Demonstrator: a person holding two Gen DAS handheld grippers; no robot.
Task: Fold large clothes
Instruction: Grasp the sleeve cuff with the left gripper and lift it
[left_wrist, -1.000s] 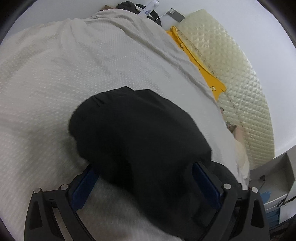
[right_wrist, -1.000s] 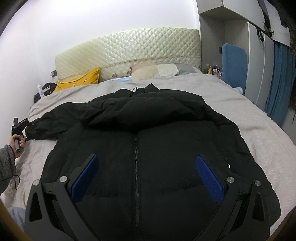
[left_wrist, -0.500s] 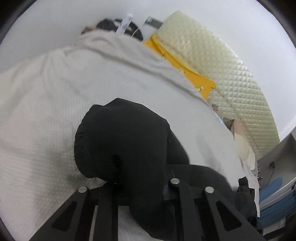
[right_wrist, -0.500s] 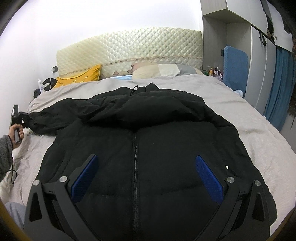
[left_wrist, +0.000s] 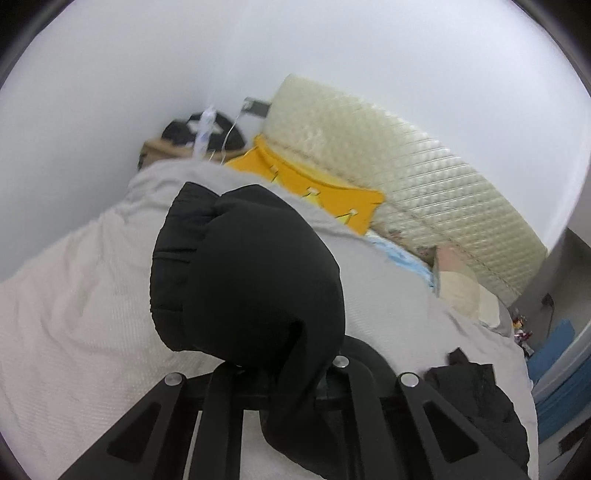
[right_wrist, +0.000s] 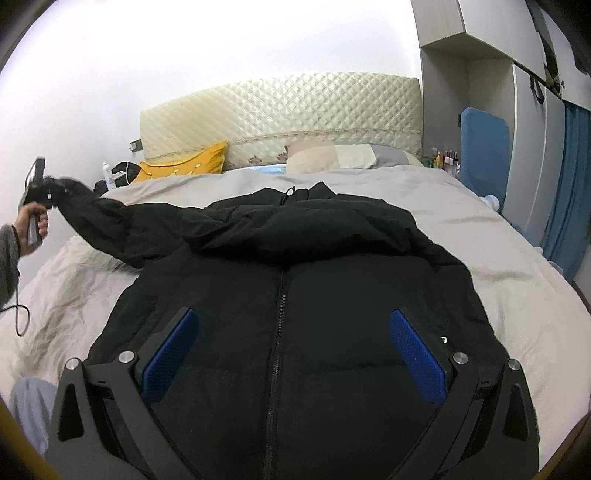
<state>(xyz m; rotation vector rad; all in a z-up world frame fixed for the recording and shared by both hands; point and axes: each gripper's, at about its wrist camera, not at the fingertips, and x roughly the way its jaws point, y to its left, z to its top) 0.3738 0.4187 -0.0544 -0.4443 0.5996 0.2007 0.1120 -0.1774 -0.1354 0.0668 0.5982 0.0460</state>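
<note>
Black puffer jacket (right_wrist: 295, 295) lies front-up on the bed (right_wrist: 498, 266), zip closed, collar toward the headboard (right_wrist: 280, 107), hem nearest the right wrist camera. Body of the jacket fills the centre of that view; bulk of hood or upper fabric is bunched across the shoulders.

Left hand-held gripper (right_wrist: 35, 188), seen in the right wrist view at 9 o'clock, is raised off the bed with the end of the jacket's sleeve (right_wrist: 99, 218) in it. Sleeve runs from the shoulder up and out toward 10 o'clock, clear of the cover along its outer part. A person's hand (right_wrist: 31, 225) grips the handle; grey cuff at the frame edge.

Left wrist view: the cuff end of the sleeve (left_wrist: 240, 280) is pinched in the left hand-held gripper (left_wrist: 280, 373), jaws drawn close together on the fabric; pads hidden by cloth. Cuff balloons forward, filling the centre. Pale bed cover (left_wrist: 74, 332) beneath. Rest of the jacket (left_wrist: 476, 402) shows at 4 o'clock. View is somewhat blurred.

Right hand-held gripper (right_wrist: 295, 347) hovers over the jacket's lower front, jaws wide, blue pads (right_wrist: 171, 350) well apart either side of the zip (right_wrist: 279, 332), nothing between them. Contact with the fabric: cannot tell.

Surroundings: yellow pillow (right_wrist: 184, 166) at 11 o'clock by the headboard, patterned pillow (right_wrist: 332, 157) at 12, blue curtain (right_wrist: 569, 184) at 3 o'clock, wardrobe (right_wrist: 487, 92) at 2.
</note>
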